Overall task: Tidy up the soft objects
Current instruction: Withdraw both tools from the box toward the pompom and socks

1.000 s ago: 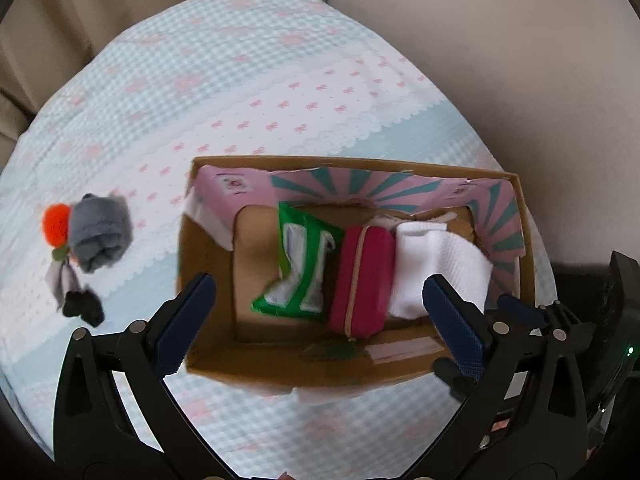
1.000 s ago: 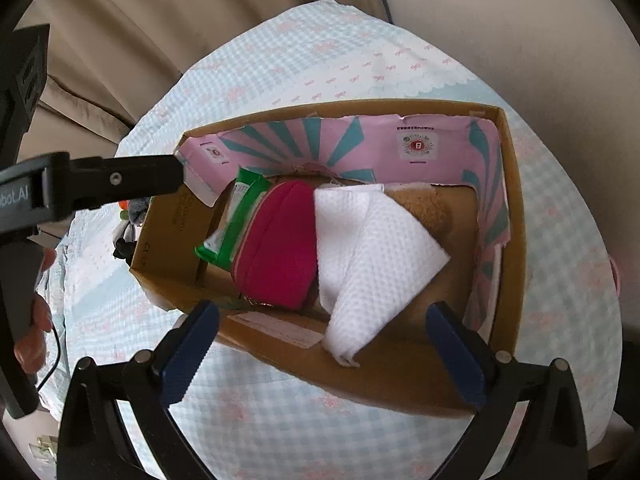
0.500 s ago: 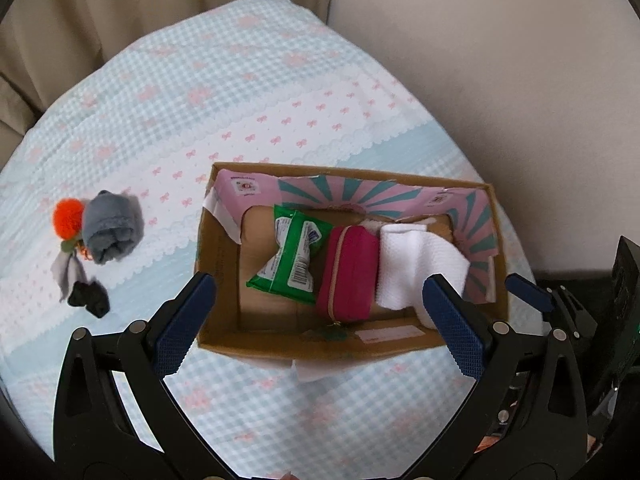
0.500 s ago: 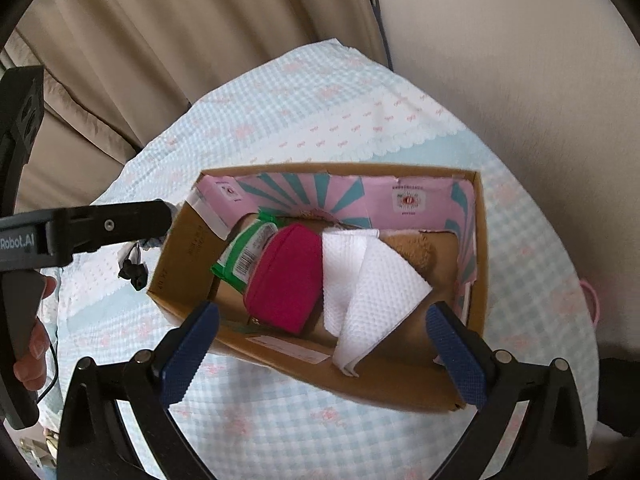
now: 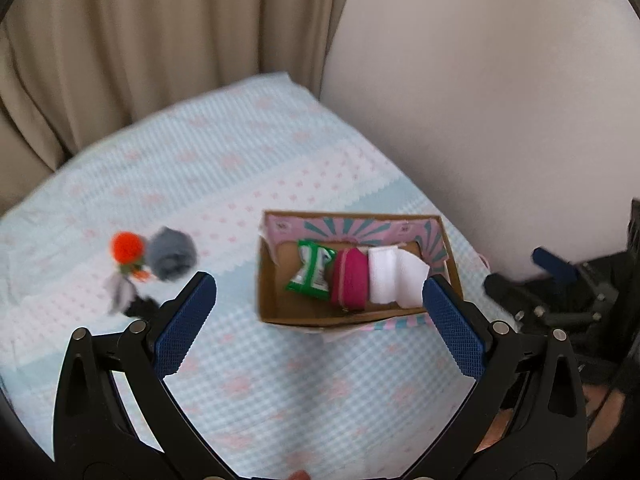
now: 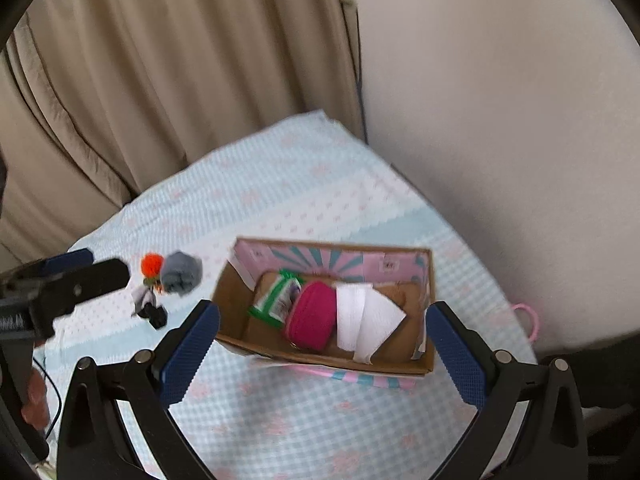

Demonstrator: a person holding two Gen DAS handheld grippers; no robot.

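Left wrist view: both claws pulled back from the packed box

I have lifted both claws up and away. A second ago the cardboard box (image 5: 280, 304) filled my left view, and half a second ago it was already shrinking; now it sits small in the middle of the checked blue cloth (image 5: 248, 392), with curtain and wall showing behind. My left gripper (image 5: 316, 320) is spread wide and carries nothing. My right gripper (image 6: 320, 348) is likewise parted and empty, hanging near the box's near edge.

Inside the box the contents lie as they did: green packet (image 5: 312, 270) on the left, magenta pouch (image 5: 351, 278) in the middle, white cloth (image 5: 390, 278) on the right, side by side and touching. None of them moved during the retreat.

To me this reads as one placement finished. Left of the box, well apart from it, three things remain on the cloth: the rolled grey sock (image 5: 172, 258), the orange pom-pom (image 5: 127, 247) touching it, and a small dark piece (image 6: 154, 314) nearer to me. I judge those come next, the grey roll being the easiest pinch. Both views are a little blurred.
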